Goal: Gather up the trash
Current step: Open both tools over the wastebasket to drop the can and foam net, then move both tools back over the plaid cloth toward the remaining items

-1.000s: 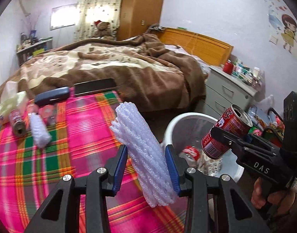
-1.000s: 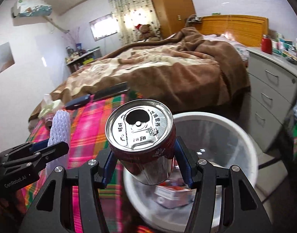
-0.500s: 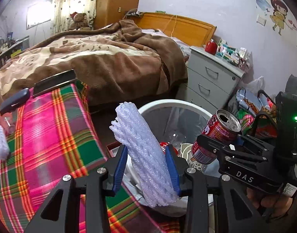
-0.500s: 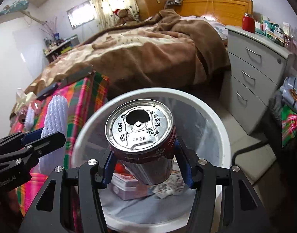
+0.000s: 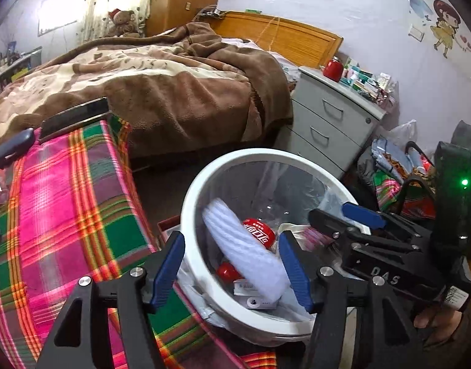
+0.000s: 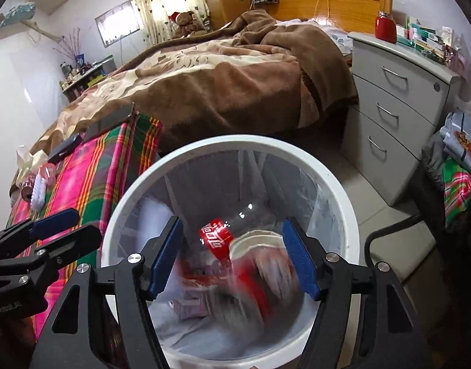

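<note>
Foam sleeve (image 5: 244, 246) and can (image 6: 260, 270), gripped before, now fall below both tongs (image 5: 232, 264) (image 6: 232, 258), which have just been opening wide, angled down over bin (image 6: 343, 203).

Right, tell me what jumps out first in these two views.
The white bin fills the middle of both views, with both grippers poised over it, their jaws just opened. A white foam sleeve blurs between the left gripper fingers, and a red can between the right gripper fingers. Left of the bin lies a bright pink-and-green plaid cloth.

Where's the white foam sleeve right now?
In the left wrist view the foam sleeve is blurred between the open left gripper, inside the white bin, beside a red-labelled bottle.
</note>
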### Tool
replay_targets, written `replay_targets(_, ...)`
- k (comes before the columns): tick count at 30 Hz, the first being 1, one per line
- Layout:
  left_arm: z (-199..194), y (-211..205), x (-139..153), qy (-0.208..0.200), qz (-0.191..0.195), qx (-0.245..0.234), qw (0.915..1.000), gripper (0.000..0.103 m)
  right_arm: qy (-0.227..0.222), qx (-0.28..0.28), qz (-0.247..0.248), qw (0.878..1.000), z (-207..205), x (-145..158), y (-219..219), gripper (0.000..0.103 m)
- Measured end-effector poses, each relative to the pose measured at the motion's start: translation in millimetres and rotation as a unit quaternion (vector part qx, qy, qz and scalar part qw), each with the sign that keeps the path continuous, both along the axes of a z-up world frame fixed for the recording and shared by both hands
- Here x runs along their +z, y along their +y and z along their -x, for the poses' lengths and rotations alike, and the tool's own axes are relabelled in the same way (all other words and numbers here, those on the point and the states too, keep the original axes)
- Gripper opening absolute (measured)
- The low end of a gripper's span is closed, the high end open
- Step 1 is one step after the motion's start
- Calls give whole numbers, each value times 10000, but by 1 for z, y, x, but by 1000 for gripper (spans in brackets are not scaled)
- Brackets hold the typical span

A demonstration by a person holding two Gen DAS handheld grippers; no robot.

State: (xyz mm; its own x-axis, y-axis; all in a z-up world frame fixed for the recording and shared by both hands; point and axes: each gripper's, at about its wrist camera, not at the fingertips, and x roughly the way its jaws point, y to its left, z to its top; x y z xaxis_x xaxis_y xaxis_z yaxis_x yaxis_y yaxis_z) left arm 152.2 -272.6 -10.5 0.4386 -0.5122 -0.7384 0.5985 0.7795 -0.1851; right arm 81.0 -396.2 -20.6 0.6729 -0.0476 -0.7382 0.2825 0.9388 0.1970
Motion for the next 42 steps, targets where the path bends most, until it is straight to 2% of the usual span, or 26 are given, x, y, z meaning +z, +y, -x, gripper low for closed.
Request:
replay_targets(2, 2, 3, 4, -108, -24, 10, 9999, 67, -19, -7, 2, 10000, 0, 1, 1, 69)
replay_targets(15, 8, 39, 12, -87, 121, 288, 9995, 68, -294, -45, -90, 9995, 2, 12, 12, 69)
replay_targets(26, 15, 77, 19, -293, 77, 609, 9977, 68, -493, 90, -57, 9987, 0, 18, 31, 69)
replay_targets(38, 7, 155, 22, -290, 192, 1393, 9896, 69, -952, 654, -5, 9933, -13, 29, 71, 69)
replay_targets(42, 3, 180, 20, -268, 188, 1655, 9857, 69, -925, 823, -141, 9922, -21, 29, 81, 69)
